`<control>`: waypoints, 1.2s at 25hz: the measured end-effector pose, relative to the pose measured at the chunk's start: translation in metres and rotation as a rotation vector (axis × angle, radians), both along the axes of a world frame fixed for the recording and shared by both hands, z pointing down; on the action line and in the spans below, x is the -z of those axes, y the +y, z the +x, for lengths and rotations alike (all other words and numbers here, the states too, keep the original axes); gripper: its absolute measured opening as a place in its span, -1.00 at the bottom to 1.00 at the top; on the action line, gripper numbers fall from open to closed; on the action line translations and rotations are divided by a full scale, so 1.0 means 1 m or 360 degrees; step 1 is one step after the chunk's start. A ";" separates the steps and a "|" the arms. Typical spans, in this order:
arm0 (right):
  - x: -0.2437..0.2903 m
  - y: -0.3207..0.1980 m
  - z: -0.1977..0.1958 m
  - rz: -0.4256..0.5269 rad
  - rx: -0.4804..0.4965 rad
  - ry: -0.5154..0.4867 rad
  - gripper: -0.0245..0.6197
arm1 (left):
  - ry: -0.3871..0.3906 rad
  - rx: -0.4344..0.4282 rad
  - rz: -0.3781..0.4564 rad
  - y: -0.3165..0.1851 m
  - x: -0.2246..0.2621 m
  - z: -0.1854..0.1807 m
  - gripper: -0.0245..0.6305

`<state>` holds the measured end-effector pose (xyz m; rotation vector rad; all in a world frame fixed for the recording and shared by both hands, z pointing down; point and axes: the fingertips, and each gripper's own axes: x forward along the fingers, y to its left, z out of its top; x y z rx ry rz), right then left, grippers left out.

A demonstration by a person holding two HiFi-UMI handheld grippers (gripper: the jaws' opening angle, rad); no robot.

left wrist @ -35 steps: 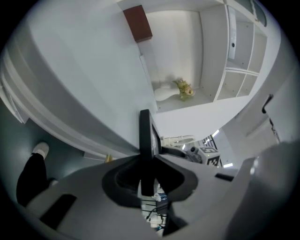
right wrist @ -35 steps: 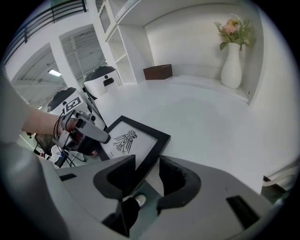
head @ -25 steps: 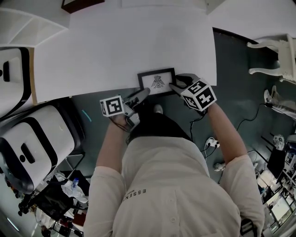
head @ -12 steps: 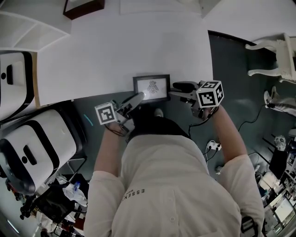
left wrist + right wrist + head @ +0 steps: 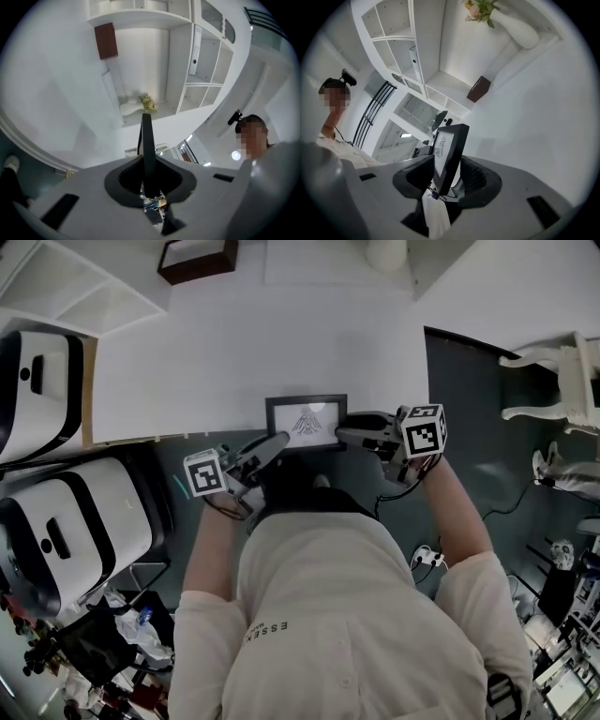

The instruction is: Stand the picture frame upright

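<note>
You reached both arms forward and down over the near edge of the white surface (image 5: 234, 343), elbows bent and forearms bare. Your left forearm (image 5: 211, 540) ran up from about 7 o'clock, and your left tool (image 5: 277, 441) pointed toward 1 o'clock, meeting the picture frame (image 5: 306, 423) at its lower left corner. Your right forearm (image 5: 450, 512) came in from about 5 o'clock. The wrist was turned inward, so your right tool (image 5: 349, 432) lay almost level and pointed toward 9 o'clock at the frame's right side.

The frame sat at 12 o'clock from your body, right at the near edge of the surface, with its printed face turned up toward you. I could not tell whether its lower edge rested on the surface or had lifted clear.

In the left gripper view, your left tool was narrow, its jaws clamped on the frame, which showed edge-on as a thin dark strip between them. In the right gripper view, your right tool stood wide and its jaws were closing. The frame was between them at a slant, its face against one pad and a sliver of light showing at the other.

A dark brown box (image 5: 197, 259) stood at the far side of the surface, near 11 o'clock.
</note>
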<state>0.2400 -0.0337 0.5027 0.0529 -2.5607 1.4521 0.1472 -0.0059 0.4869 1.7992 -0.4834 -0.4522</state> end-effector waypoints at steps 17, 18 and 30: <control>0.045 -0.052 -0.125 0.0085 0.0025 -0.0158 -0.68 | -0.0448 -0.0115 0.0243 -0.048 0.014 -0.130 -0.77; 0.046 -0.058 -0.141 0.0093 0.0019 -0.0139 -0.68 | -0.0471 -0.0127 0.0248 -0.055 0.015 -0.146 -0.77; 0.043 -0.124 -0.295 0.0278 -0.0085 0.0048 -0.68 | -0.0822 -0.0201 0.0479 -0.129 0.014 -0.302 -0.73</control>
